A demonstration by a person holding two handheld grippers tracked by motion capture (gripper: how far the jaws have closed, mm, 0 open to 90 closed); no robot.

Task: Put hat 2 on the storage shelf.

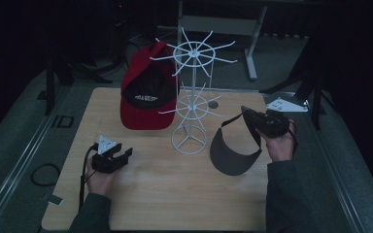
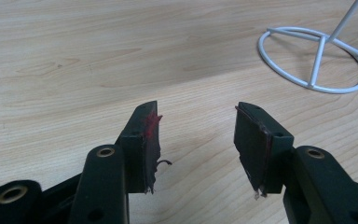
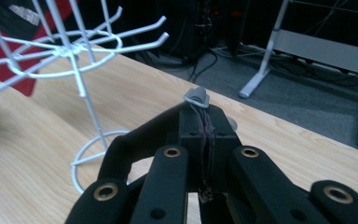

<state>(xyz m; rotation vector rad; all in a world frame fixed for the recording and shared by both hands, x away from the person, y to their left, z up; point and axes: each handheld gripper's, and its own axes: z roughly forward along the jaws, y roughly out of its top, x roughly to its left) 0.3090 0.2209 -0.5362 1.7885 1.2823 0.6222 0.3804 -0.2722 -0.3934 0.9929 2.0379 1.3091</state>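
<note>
Nearest to the high camera are two grey sleeves coming up from the bottom edge, each hand carrying a pair of black tongs over the pale wooden counter [image 1: 175,194].

Left tongs [image 1: 126,154] sit low over the counter on the person's left, jaws spread apart with nothing between them; the left gripper view shows bare wood grain in the gap (one pad [image 2: 151,135] carries a smear of red). Ahead of them in that view lies the round base of the white wire hat stand [image 2: 313,60].

Right tongs [image 1: 245,114] are lifted off the counter on the right side and clamped tight on the dark grey sun visor [image 1: 233,148], gripping it by its strap end. The visor hangs from that grip, its wide brim drooping toward the counter just right of the stand's base; whether the brim touches the wood I cannot tell. In the right gripper view the jaws are pressed together on a thin dark band, with a small grey clip [image 3: 196,95] poking out above them.

On the white wire hat stand [image 1: 190,97], a red and black baseball cap [image 1: 148,92] hangs at the left side, well apart from the visor.
</note>
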